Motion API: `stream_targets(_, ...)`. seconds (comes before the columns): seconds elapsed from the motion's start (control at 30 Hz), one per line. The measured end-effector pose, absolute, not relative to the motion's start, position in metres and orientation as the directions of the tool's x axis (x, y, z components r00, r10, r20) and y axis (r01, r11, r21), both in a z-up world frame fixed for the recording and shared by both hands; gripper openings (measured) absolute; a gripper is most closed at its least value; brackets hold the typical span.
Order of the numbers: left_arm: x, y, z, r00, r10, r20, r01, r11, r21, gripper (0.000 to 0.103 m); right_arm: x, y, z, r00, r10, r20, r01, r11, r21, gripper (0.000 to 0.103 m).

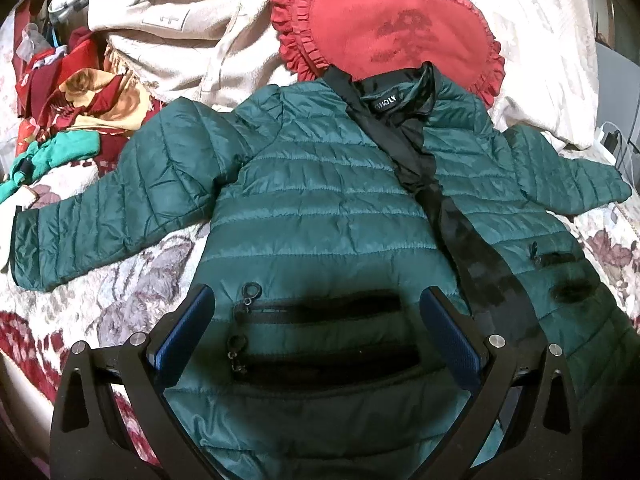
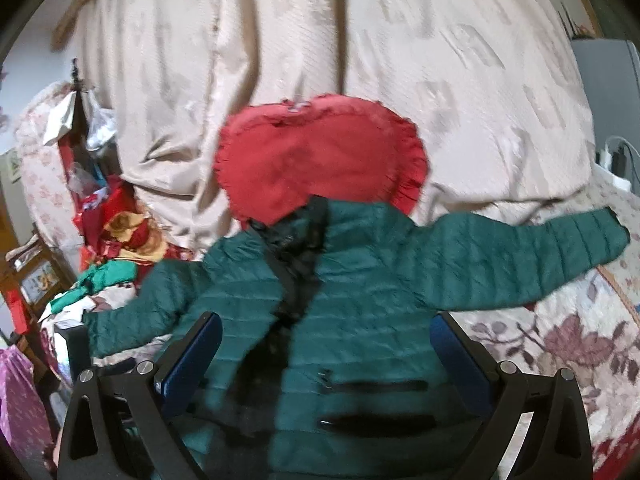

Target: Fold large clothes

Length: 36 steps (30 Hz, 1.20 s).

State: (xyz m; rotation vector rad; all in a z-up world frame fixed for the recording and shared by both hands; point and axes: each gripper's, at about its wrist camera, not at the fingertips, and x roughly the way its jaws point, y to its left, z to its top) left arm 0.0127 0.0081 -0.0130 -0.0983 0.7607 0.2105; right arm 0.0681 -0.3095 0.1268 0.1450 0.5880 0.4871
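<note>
A dark green quilted puffer jacket (image 1: 320, 208) lies front up on a floral bedspread, sleeves spread to both sides, black lining showing along the open front. My left gripper (image 1: 316, 308) is open and empty above the jacket's left lower front, over its two black zip pockets. The jacket also shows in the right wrist view (image 2: 360, 312), slightly blurred. My right gripper (image 2: 326, 334) is open and empty above the jacket's right lower front and its zip pockets.
A red heart-shaped ruffled cushion (image 1: 392, 28) lies under the collar. A cream blanket (image 2: 360, 40) is heaped behind it. A pile of red, yellow and green clothes (image 1: 76, 100) sits at the left. The floral bedspread (image 2: 560, 340) shows at the right, with a charger (image 2: 616, 160) beyond.
</note>
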Motion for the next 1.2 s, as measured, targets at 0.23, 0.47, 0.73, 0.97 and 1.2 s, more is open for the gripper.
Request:
stream_targets(0.23, 0.012, 0.007, -0.013, 0.706, 0.153, -0.692, -0.218, 0.976, -0.006, 0.103, 0.081, -0.277, 0.078, 0.666, 0.469, -0.58, -0.446, 0.874, 0.194, 0.103)
stream_targets(0.47, 0.013, 0.005, -0.013, 0.698, 0.159, -0.698, -0.213, 0.977, 0.01, 0.103, 0.084, -0.289, 0.071, 0.659, 0.481, -0.579, -0.445, 0.869, 0.215, 0.103)
stream_targets(0.73, 0.015, 0.003, -0.014, 0.695, 0.162, -0.701, -0.209, 0.978, 0.019, 0.103, 0.083, -0.287, 0.07, 0.659, 0.467, -0.589, -0.448, 0.873, 0.19, 0.103)
stream_targets(0.97, 0.015, 0.003, -0.015, 0.695, 0.163, -0.7, -0.21, 0.978, 0.019, 0.103, 0.084, -0.289, 0.07, 0.66, 0.463, -0.591, -0.448, 0.875, 0.185, 0.103)
stream_targets(1.2, 0.015, 0.003, -0.016, 0.696, 0.161, -0.7, -0.207, 0.978, 0.019, 0.103, 0.083, -0.289, 0.07, 0.66, 0.465, -0.59, -0.448, 0.874, 0.187, 0.103)
